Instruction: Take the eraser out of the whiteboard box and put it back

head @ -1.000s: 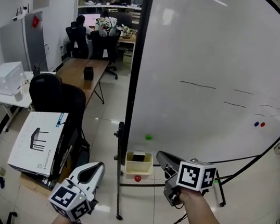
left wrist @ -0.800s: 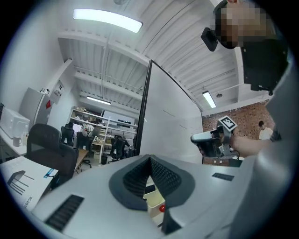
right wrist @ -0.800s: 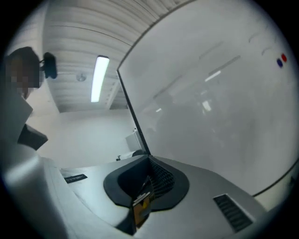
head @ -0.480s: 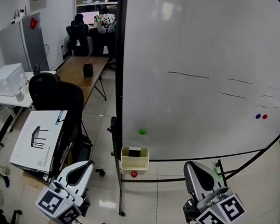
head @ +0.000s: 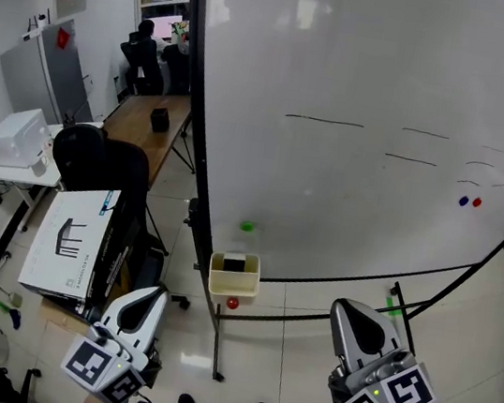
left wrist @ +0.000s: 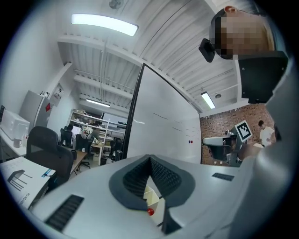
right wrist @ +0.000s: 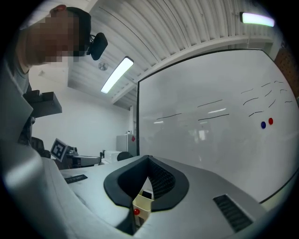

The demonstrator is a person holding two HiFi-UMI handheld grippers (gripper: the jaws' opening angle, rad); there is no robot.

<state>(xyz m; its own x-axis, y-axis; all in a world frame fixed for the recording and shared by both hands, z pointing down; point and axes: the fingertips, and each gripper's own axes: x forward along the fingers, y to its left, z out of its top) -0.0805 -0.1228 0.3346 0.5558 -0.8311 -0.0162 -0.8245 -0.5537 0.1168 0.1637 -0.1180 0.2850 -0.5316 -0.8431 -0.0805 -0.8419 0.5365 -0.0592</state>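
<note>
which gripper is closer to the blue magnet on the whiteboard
Right. The right gripper sits below the blue magnet, slightly to its left; the left gripper is far off at the lower left.

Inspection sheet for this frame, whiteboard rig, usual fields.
Surface: whiteboard, upright, a few thin black strokes.
Job's things: black eraser lies inside the cream box at the board's lower edge.
Clutter: green magnet, blue magnet and red magnet on the board.
Grippers: left hand-held gripper and right hand-held gripper both shut, empty, short of the box.
Cables: nothing seen.
Surroundings: carton, office chair, wooden table, seated person.
</note>
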